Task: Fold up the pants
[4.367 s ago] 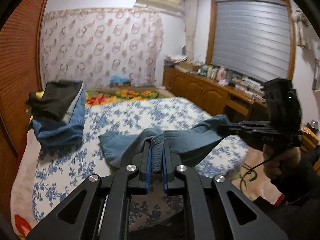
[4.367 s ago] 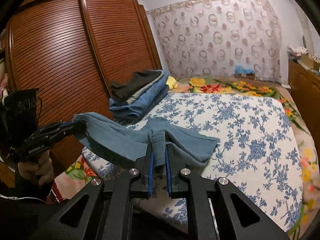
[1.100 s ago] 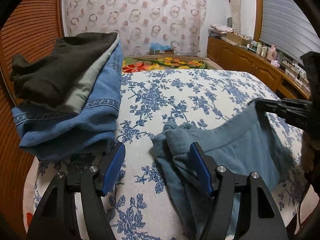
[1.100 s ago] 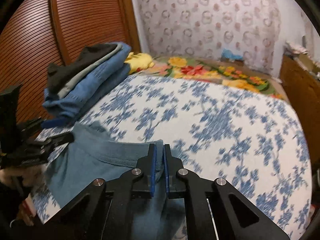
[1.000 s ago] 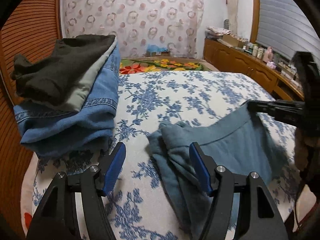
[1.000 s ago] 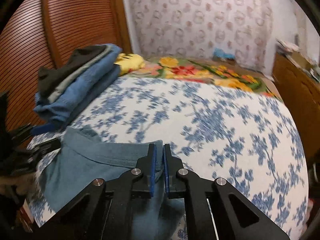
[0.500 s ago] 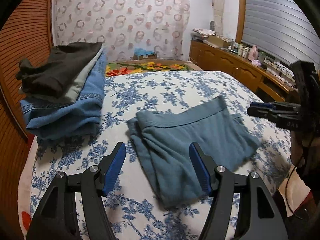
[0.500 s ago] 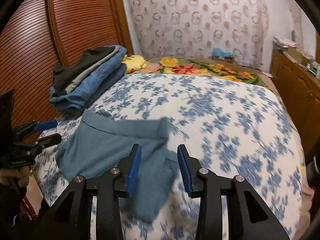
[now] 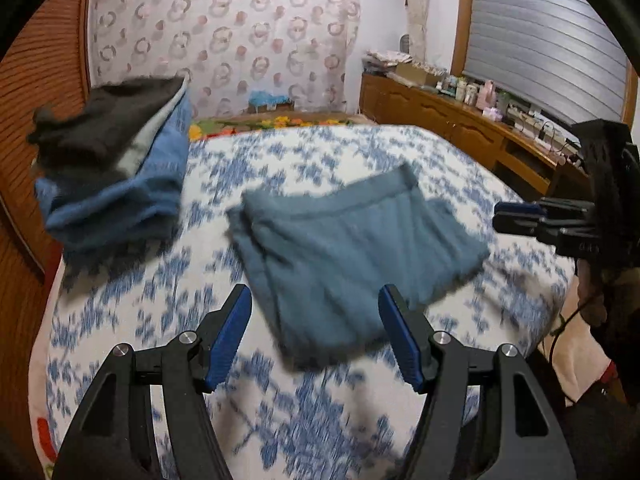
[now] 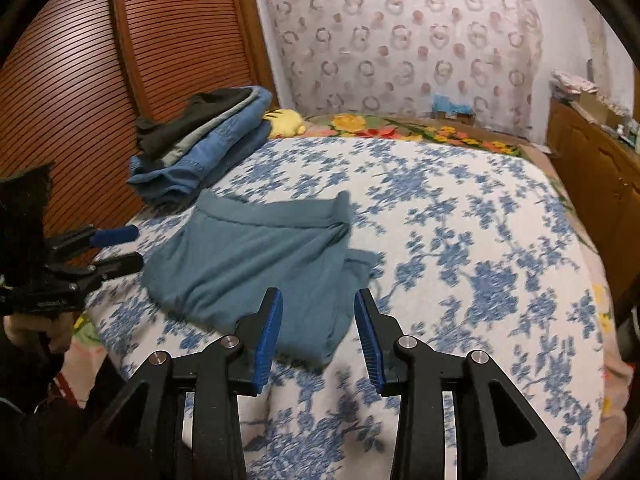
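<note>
Nearest, the left gripper (image 9: 314,336) is hanging wide open and empty, while the right gripper (image 10: 318,330), its jaws having just been opening, is standing parted with nothing between them. Beyond both, the folded teal pants (image 10: 256,256) are lying flat on the floral bedspread (image 10: 460,240). Farther back, left of the pants, a stack of folded clothes (image 10: 200,148) is sitting near the slatted wardrobe door (image 10: 120,60).
</note>
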Demonstrator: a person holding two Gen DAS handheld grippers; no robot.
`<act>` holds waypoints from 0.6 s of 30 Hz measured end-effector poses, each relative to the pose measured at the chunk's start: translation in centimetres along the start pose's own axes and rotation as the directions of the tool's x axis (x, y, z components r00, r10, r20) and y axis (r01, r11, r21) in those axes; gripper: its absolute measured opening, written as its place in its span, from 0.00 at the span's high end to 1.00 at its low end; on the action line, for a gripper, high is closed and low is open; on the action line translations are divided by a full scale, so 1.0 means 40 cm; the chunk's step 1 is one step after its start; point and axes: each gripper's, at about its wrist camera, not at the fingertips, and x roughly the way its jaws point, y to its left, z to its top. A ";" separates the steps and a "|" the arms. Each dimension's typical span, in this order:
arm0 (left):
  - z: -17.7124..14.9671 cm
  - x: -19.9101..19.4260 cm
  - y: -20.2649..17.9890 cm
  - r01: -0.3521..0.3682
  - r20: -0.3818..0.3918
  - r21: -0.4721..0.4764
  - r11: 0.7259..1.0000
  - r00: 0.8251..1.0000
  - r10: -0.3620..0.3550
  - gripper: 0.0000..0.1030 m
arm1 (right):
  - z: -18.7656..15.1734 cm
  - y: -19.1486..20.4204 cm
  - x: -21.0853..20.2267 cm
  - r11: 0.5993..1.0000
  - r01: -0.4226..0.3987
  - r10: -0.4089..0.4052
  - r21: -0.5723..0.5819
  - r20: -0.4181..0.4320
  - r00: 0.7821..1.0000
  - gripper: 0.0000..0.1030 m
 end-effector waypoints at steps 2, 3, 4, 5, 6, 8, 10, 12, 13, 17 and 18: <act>-0.018 -0.002 0.007 0.008 -0.013 -0.006 1.000 1.000 -0.008 0.40 | -0.013 0.007 0.008 1.000 0.005 -0.005 -0.008 -0.016 1.000 0.62; -0.027 -0.001 0.011 0.013 -0.023 -0.007 1.000 1.000 -0.013 0.43 | -0.017 0.008 0.012 1.000 0.004 -0.004 -0.011 -0.025 1.000 0.62; -0.033 0.001 0.014 0.018 -0.028 -0.007 1.000 0.999 -0.018 0.43 | -0.021 0.008 0.018 1.000 0.004 -0.005 -0.012 -0.033 0.999 0.62; -0.038 0.002 0.017 0.021 -0.030 -0.010 1.000 0.999 -0.021 0.45 | -0.024 0.008 0.023 1.000 0.004 -0.004 -0.010 -0.041 0.999 0.62; -0.043 0.002 0.020 0.024 -0.032 -0.018 1.000 0.999 -0.024 0.49 | -0.026 0.007 0.026 1.000 0.000 0.000 -0.007 -0.047 0.999 0.62; -0.049 0.004 0.024 0.030 -0.035 -0.031 0.999 0.999 -0.031 0.52 | -0.029 0.007 0.031 1.000 -0.007 0.007 -0.003 -0.055 0.998 0.62; -0.054 0.008 0.025 0.041 -0.038 -0.038 0.998 0.998 -0.043 0.61 | -0.033 0.006 0.038 1.000 -0.006 0.006 -0.001 -0.062 0.998 0.62; -0.056 0.016 0.019 0.042 -0.046 -0.035 0.999 0.998 -0.043 0.64 | -0.036 0.002 0.046 1.000 -0.001 0.001 0.001 -0.069 0.998 0.62; -0.056 0.017 0.016 0.044 -0.047 -0.034 0.998 0.998 -0.045 0.64 | -0.038 0.000 0.049 1.000 0.005 -0.005 0.001 -0.074 0.997 0.62; -0.057 0.030 0.009 0.045 -0.060 -0.035 0.998 0.997 -0.047 0.64 | -0.044 -0.004 0.066 1.000 0.005 -0.004 0.011 -0.094 0.996 0.70; -0.055 0.033 0.007 0.040 -0.066 -0.034 0.999 0.997 -0.042 0.64 | -0.044 -0.004 0.069 1.000 0.003 -0.002 0.009 -0.095 0.995 0.73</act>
